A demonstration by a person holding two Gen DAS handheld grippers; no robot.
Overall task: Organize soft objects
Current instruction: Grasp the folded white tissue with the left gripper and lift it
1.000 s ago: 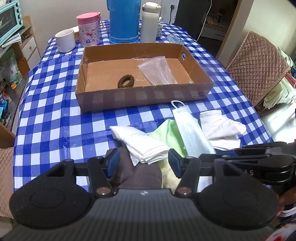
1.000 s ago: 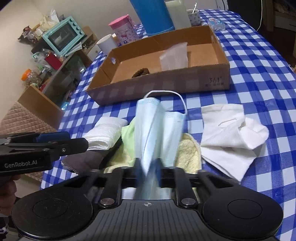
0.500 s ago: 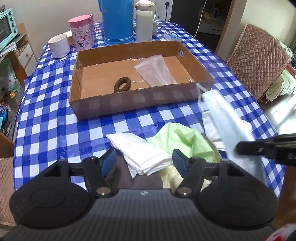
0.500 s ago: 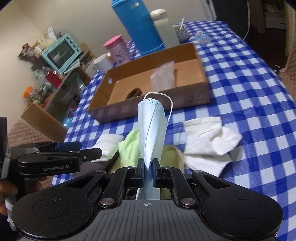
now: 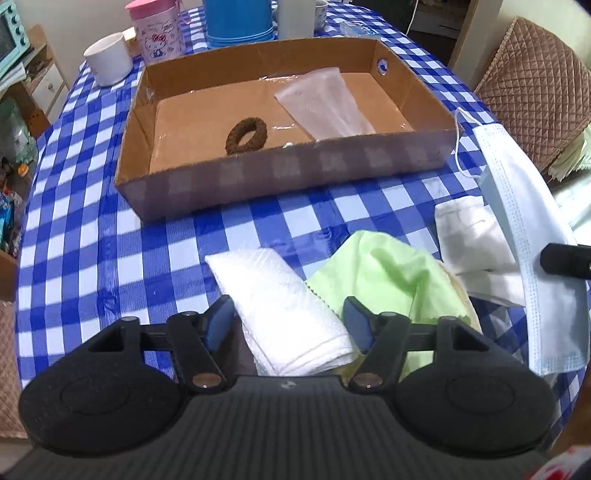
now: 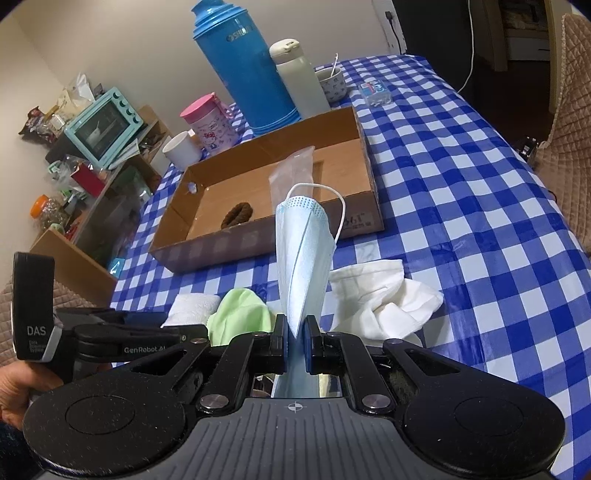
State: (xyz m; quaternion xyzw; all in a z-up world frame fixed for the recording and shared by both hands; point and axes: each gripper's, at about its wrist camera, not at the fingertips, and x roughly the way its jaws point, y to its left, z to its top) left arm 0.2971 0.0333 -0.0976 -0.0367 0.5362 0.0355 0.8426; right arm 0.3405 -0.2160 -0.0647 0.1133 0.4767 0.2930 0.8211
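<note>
On your far left, the blue-and-white checked tablecloth (image 5: 74, 206) runs bare down to the table edge, giving open room there. Ahead sits the shallow cardboard box (image 5: 280, 173), its near wall facing you. Inside it lie a brown hair tie (image 5: 246, 135) toward the left and a clear plastic bag (image 5: 325, 105) toward the right; the rest of its floor is free. Behind the box stand a white mug (image 5: 108, 62), a pink cup (image 5: 159, 29) and a blue thermos (image 6: 242, 62).

Your left gripper (image 5: 288, 325) points steeply down at the pile of soft things nearest you. Its jaws have just been closing a little but stand wide apart, gripping nothing. A folded white cloth (image 5: 280, 306) lies between the fingers, with no pad pressing it. A dark cloth (image 5: 242, 350) shows under it, and a light green cloth (image 5: 384, 273) lies just right of it.

Further right, a crumpled white tissue (image 6: 376, 302) rests on the tablecloth, with checked surface open beyond it to the right edge.

Your right gripper (image 6: 294, 341) is clamped on a blue face mask (image 6: 303, 258), pads pinching its lower part. The mask stands up off the table in front of the box's near wall, its ear loop (image 6: 338, 206) hanging at the top. This gripper tilts downward, less steeply than the left.
</note>
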